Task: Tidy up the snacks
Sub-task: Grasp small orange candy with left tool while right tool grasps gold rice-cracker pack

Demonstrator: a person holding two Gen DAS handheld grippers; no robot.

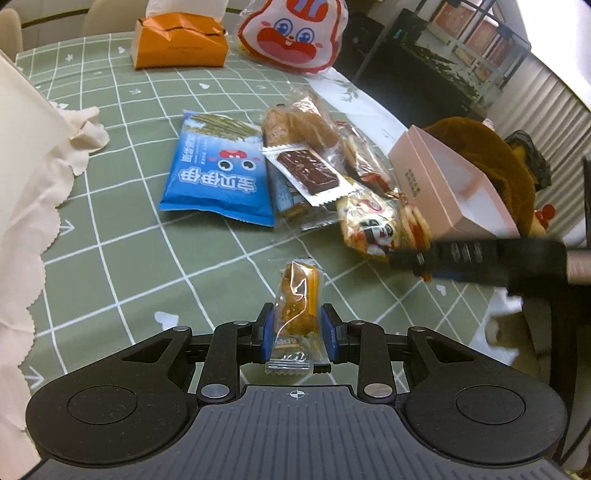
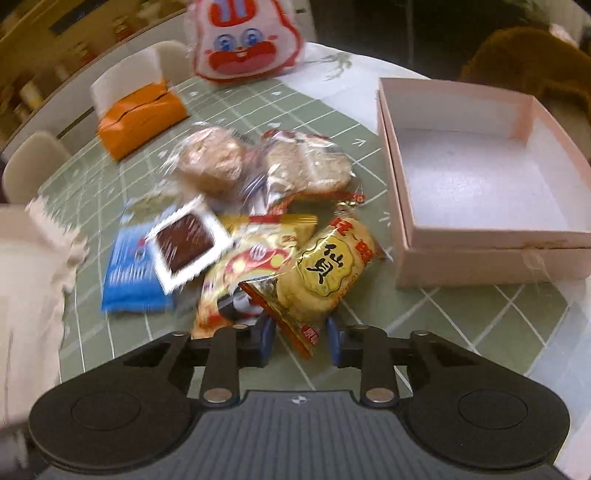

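Observation:
My left gripper [image 1: 295, 328] is shut on a small clear-and-orange snack packet [image 1: 298, 295] and holds it above the green checked tablecloth [image 1: 129, 229]. My right gripper [image 2: 300, 330] is shut on a yellow rice cracker packet [image 2: 321, 273] at the near edge of the snack pile; it also shows in the left wrist view [image 1: 417, 254]. The pile holds a blue seaweed bag [image 1: 218, 173], a brown bar in clear wrap [image 1: 308, 171] and wrapped pastries [image 2: 214, 158]. An open, empty pink box [image 2: 476, 184] stands right of the pile.
An orange tissue box [image 1: 181, 40] and a white-and-red rabbit-face bag [image 1: 291, 33] sit at the table's far side. White cloth [image 1: 33, 177] lies at the left. A brown plush item [image 1: 487, 155] sits behind the pink box. Chairs [image 2: 33, 162] stand beyond the table.

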